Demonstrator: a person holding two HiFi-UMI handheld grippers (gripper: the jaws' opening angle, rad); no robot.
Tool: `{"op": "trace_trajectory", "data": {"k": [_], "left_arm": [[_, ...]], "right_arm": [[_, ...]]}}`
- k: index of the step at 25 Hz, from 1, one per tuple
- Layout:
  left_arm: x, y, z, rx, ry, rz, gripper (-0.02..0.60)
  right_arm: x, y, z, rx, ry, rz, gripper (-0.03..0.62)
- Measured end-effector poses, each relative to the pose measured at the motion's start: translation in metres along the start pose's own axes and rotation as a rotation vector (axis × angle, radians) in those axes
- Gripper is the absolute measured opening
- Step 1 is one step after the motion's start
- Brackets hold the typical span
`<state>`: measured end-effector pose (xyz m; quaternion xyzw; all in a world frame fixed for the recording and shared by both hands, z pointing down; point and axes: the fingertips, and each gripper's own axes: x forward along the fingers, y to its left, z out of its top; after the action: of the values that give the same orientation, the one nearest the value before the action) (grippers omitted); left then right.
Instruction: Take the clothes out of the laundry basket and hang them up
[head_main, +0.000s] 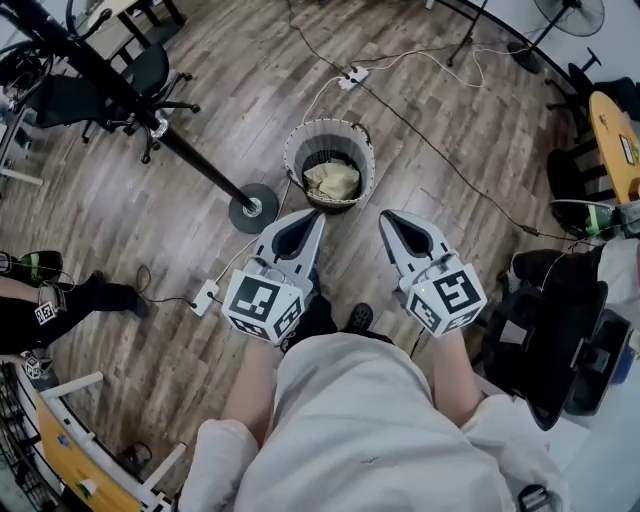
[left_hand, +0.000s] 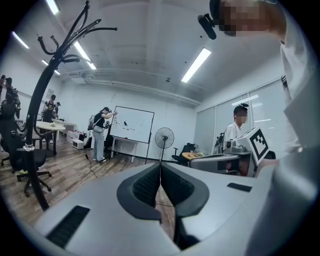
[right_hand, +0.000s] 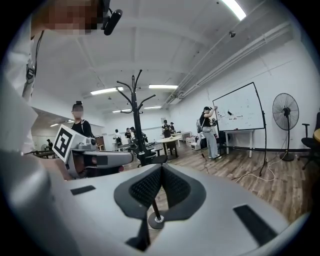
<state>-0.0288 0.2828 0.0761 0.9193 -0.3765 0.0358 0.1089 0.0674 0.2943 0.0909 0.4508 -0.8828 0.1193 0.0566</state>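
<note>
- We hold the left hand-held gripper (head_main: 316, 218) and the right hand-held gripper (head_main: 386, 217) side by side in front of our body. Both are clenched on nothing, with their ribbed pads meeting.
- We judge that no garment has been taken yet, so the jaws are closed simply for the approach.
- The round pale woven laundry basket (head_main: 330, 125) stands on the wooden plank floor (head_main: 150, 250) just beyond both tips. A crumpled beige garment (head_main: 333, 180) lies inside it.
- The black metal coat stand (head_main: 253, 208) has its disc base near the basket, on our left. It is probably set there so the clothes travel only a short way to a hook.
- Only the head view shows the basket and the garment. Both gripper views look nearly level across the room and pass over them.
- Only the gripper views show the stand's curved hooks, which are bare. They also show a white board (left_hand: 131, 125), a pedestal fan (left_hand: 163, 137) and people at far worktops.
</note>
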Motion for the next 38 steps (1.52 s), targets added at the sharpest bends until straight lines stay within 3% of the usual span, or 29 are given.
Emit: {"op": "trace_trajectory", "data": {"k": [13,23,31,38], "left_arm": [[0.024,0.078,0.011,0.021,0.021,-0.095,0.021],[0.042,0.102,-0.002,-0.003,0.066,-0.198,0.021],[0.053,0.113,-0.039,-0.058,0.154,-0.216,0.021],[0.067,0.127,-0.059,-0.090,0.199,-0.175,0.022]], "right_arm": [[0.075,-0.007,0.011,0.012,0.015,-0.096,0.008],[0.097,-0.009,0.004,0.034,0.038,-0.175,0.008],[0.099,-0.021,-0.026,0.093,0.103,-0.222,0.018],[0.111,-0.037,-0.045,0.128,0.157,-0.188,0.029]]}}
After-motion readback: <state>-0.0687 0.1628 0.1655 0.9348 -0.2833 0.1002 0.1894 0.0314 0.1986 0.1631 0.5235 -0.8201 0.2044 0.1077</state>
